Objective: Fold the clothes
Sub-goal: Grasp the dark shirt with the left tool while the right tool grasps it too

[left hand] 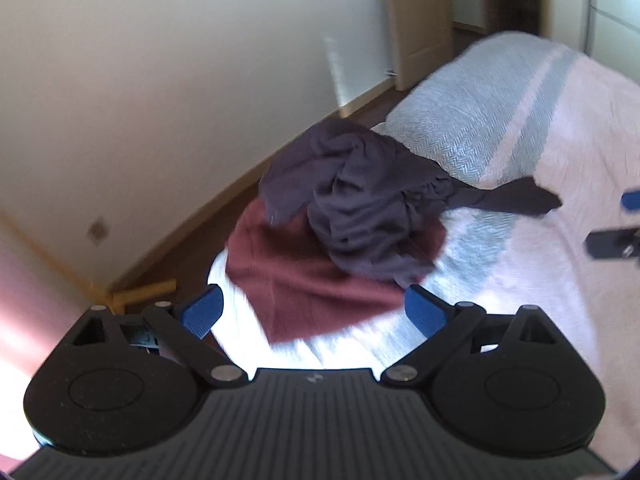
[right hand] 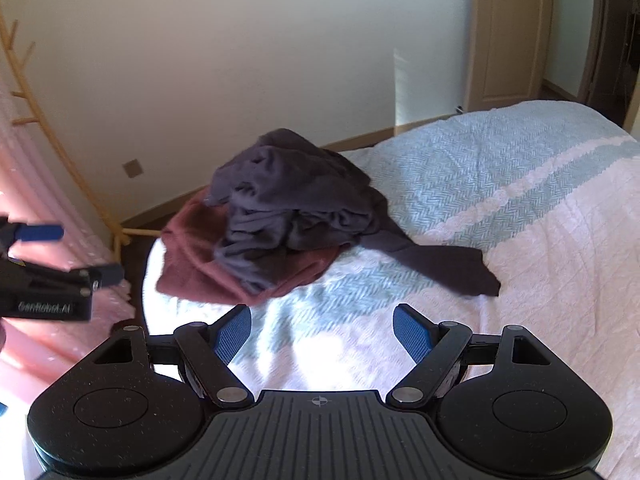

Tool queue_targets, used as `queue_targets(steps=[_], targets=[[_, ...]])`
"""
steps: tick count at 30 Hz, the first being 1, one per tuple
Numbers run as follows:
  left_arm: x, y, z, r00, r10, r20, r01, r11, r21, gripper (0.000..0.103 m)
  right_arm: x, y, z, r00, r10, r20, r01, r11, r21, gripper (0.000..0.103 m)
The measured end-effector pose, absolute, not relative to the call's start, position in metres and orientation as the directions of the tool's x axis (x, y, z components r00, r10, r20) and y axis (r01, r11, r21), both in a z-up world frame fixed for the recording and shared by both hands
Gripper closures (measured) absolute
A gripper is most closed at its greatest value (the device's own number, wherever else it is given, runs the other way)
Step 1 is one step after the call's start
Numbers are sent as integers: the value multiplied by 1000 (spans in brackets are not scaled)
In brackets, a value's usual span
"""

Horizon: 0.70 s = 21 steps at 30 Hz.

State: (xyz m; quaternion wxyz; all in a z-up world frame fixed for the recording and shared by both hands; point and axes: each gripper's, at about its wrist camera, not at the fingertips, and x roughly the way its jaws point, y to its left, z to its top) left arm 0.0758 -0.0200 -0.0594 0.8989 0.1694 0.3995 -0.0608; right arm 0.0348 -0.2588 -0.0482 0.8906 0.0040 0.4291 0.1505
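A crumpled dark navy garment [left hand: 360, 208] lies in a heap on a maroon garment [left hand: 312, 288] at the corner of the bed [left hand: 560, 184]. One navy sleeve [left hand: 516, 198] trails off to the right. My left gripper [left hand: 314, 314] is open and empty, just short of the maroon cloth. In the right wrist view the navy heap [right hand: 292, 204] sits on the maroon garment [right hand: 196, 256], with the sleeve [right hand: 452, 268] stretched toward me. My right gripper [right hand: 322, 334] is open and empty above the bedspread, short of the pile. The left gripper [right hand: 72, 252] shows at the left edge, open.
The bed has a pink and pale blue woven bedspread [right hand: 500, 200]. A white wall [right hand: 240, 60] and a strip of wooden floor [left hand: 208, 216] run behind the pile. A bamboo ladder [right hand: 60, 148] leans at the left. A door [right hand: 504, 36] stands at the back right.
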Motion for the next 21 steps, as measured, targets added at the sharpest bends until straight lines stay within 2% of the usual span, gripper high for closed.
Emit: queue_targets(steps=[4, 9, 17, 19, 21], targets=[[146, -7, -93, 684, -86, -725, 448, 834, 323, 9, 83, -247, -61, 575, 254, -777, -274, 956, 110, 22], [219, 3, -148, 665, -140, -733, 654, 582, 482, 21, 152, -215, -86, 552, 266, -790, -361, 931, 62, 22], [284, 15, -205, 599, -189, -778, 754, 460, 469, 40, 239, -165, -137, 502, 328, -800, -435, 896, 94, 22], [290, 19, -214, 591, -194, -783, 762, 454, 462, 53, 255, -157, -149, 496, 329, -804, -436, 895, 98, 22], [294, 23, -217, 573, -191, -797, 768, 466, 440, 73, 270, -150, -161, 483, 332, -810, -430, 896, 110, 22]])
